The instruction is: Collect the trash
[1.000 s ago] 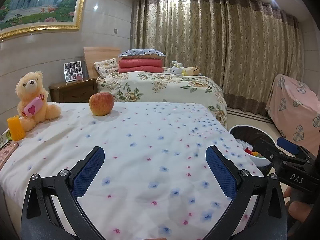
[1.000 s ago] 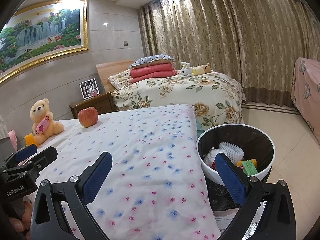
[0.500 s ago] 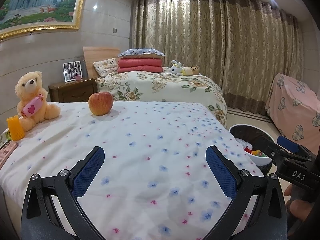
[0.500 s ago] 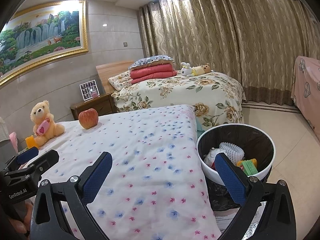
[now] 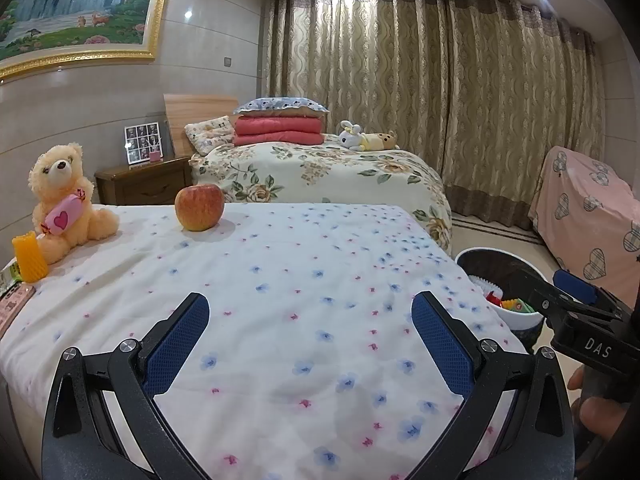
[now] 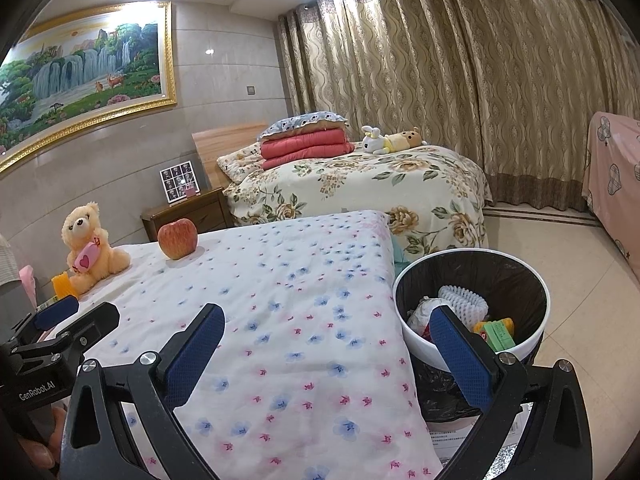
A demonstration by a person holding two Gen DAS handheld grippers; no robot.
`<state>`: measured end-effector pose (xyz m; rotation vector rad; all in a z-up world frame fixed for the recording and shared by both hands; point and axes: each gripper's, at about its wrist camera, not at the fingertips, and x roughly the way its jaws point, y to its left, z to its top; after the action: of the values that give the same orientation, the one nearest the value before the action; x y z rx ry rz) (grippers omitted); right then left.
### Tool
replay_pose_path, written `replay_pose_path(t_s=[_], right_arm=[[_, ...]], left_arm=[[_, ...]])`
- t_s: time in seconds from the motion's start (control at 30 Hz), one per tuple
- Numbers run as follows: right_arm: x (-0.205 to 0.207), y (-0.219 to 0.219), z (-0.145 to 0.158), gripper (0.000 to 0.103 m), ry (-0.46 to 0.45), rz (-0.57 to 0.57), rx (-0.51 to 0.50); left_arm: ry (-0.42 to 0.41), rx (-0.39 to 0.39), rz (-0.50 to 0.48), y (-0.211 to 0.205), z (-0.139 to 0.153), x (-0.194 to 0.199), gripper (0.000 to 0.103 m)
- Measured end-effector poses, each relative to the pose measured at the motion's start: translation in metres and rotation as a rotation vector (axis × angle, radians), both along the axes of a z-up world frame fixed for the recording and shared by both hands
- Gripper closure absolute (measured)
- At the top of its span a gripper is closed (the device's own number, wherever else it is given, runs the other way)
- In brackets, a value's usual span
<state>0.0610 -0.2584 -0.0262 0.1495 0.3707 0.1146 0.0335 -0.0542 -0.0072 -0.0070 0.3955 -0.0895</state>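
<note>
A white trash bin point(image 6: 472, 354) with a black liner stands on the floor right of the flowered bedspread point(image 6: 280, 320). It holds a white foam net, crumpled paper and green and yellow wrappers. It also shows in the left wrist view point(image 5: 508, 316). My left gripper point(image 5: 310, 332) is open and empty above the near part of the spread. My right gripper point(image 6: 326, 340) is open and empty, its right finger in front of the bin. An orange foam net point(image 5: 28, 256) and flat packets point(image 5: 12, 304) lie at the spread's left edge.
A red apple point(image 5: 199, 207) and a plush bear point(image 5: 64, 200) sit at the far left of the spread. Behind are a second bed point(image 5: 320, 172), a wooden nightstand point(image 5: 144, 184), curtains, and a pink-covered piece of furniture point(image 5: 588, 216) at the right.
Both grippers have drifted slightly; the scene shifts a little in each view. Both stay open and empty.
</note>
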Motion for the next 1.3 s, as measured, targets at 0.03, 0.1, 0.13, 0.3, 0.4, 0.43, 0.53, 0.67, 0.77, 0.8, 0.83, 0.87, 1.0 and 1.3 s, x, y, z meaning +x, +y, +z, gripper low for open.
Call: replay_pose_path(t_s=[0.03,0.1,0.13,0.3,0.4,0.43,0.53,0.67,0.77,0.8,0.83,0.87,1.0,1.3], right_arm=[[-0.0002,0.0001,0.0002,0.000,0.000,-0.001,0.002],[-0.0002,-0.0006,0.0008,0.000,0.001,-0.002,0.005],[-0.0001,-0.0006,0.0009,0.000,0.001,-0.002,0.004],[-0.0002,-0.0005,0.0012,0.000,0.001,-0.002,0.006],[-0.0006,0.0000,0.0014,0.000,-0.002,-0.004,0.004],[-0.0007,0.0003,0.0015,0.000,-0.002,-0.003,0.004],[-0.0008,0.0004,0.0014,0.000,-0.002,-0.004,0.006],[-0.0008,-0.0001,0.0012,0.000,-0.001,-0.004,0.007],[-0.0008,-0.0003,0.0012,0.000,-0.001,-0.003,0.007],[-0.0011,-0.0002,0.0012,0.000,0.000,-0.003,0.008],[-0.0013,0.0004,0.0014,0.000,0.001,-0.003,0.009],[-0.0013,0.0001,0.0013,0.000,0.000,-0.003,0.008],[-0.0010,-0.0003,0.0013,0.000,0.000,-0.004,0.008],[-0.0013,-0.0006,0.0010,0.000,0.002,-0.005,0.008]], left_arm=[[0.000,0.000,-0.001,-0.0004,0.0002,-0.0001,0.000],[0.003,0.000,-0.001,-0.0012,0.0000,0.0000,0.000],[0.004,-0.001,-0.002,-0.0013,0.0001,0.0001,0.000],[0.004,0.003,-0.005,-0.0030,-0.0004,0.0008,0.000],[0.005,0.003,-0.006,-0.0030,-0.0009,0.0005,0.000],[0.006,0.003,-0.006,-0.0030,-0.0009,0.0005,0.000],[0.008,0.000,-0.005,-0.0029,-0.0013,-0.0004,0.000],[0.008,0.002,-0.007,-0.0028,-0.0014,-0.0003,0.000],[0.010,0.002,-0.008,-0.0022,-0.0016,0.0000,0.000],[0.010,0.002,-0.007,-0.0022,-0.0016,0.0000,0.000],[0.011,0.002,-0.007,-0.0023,-0.0016,0.0000,0.000],[0.010,0.001,-0.008,-0.0022,-0.0018,0.0000,0.000],[0.010,0.004,-0.010,-0.0032,-0.0023,0.0010,0.000],[0.011,0.006,-0.011,-0.0045,-0.0029,0.0011,0.000]])
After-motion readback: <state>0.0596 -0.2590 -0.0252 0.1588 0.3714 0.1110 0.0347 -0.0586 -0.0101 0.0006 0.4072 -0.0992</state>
